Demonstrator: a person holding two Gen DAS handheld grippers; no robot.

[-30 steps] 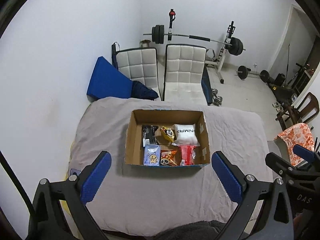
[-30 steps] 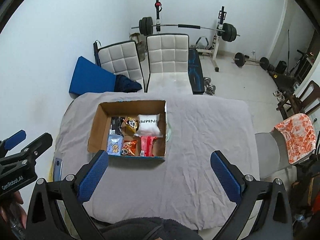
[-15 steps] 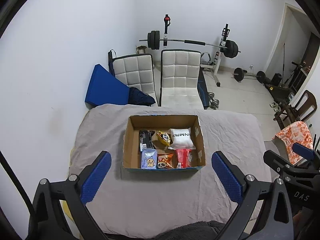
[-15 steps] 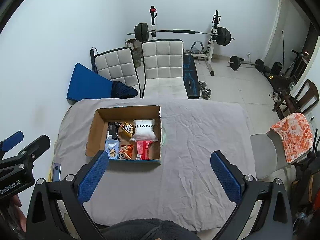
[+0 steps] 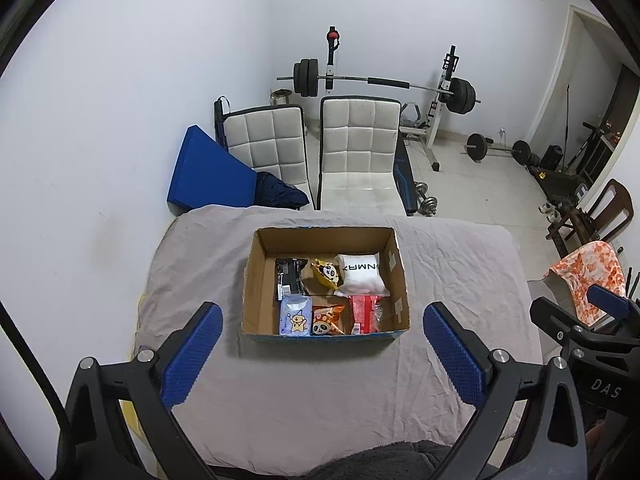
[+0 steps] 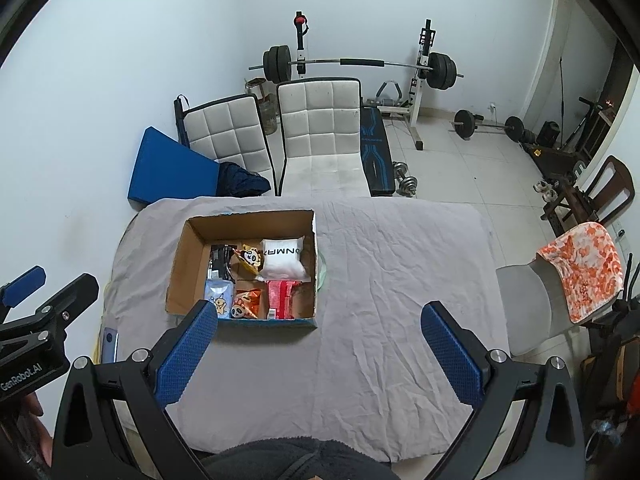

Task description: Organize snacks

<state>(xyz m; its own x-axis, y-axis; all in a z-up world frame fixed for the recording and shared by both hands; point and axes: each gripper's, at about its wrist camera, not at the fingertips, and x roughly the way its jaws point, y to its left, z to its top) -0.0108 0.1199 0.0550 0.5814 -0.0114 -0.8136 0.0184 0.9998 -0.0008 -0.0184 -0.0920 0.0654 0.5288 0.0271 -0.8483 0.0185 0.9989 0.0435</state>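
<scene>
An open cardboard box [image 5: 256, 280] [image 6: 180, 272] stands on the grey-clothed table, left of its middle. Inside lie a white pillow pack [image 5: 362, 276] [image 6: 282, 260], a black packet [image 5: 290, 276], a yellow panda packet [image 5: 326, 274], a light-blue cartoon packet [image 5: 295, 315] [image 6: 219, 295], an orange panda packet [image 5: 326, 319] and a red packet [image 5: 362, 312] [image 6: 282, 294]. My left gripper [image 5: 320, 354] hangs high over the table's near side, open and empty. My right gripper [image 6: 318, 352] does the same further right, open and empty.
Grey cloth table [image 6: 400, 280] with bare cloth right of the box. Two white padded chairs [image 5: 360, 152] and a blue cushion [image 5: 208, 176] stand behind it. Barbell rack [image 5: 384, 84] at the back wall. A chair with an orange towel [image 6: 580, 268] at right.
Both grippers have risen and drawn back from the table; the box looks smaller and more of the room shows. Both stay open, and the snacks have not moved.
</scene>
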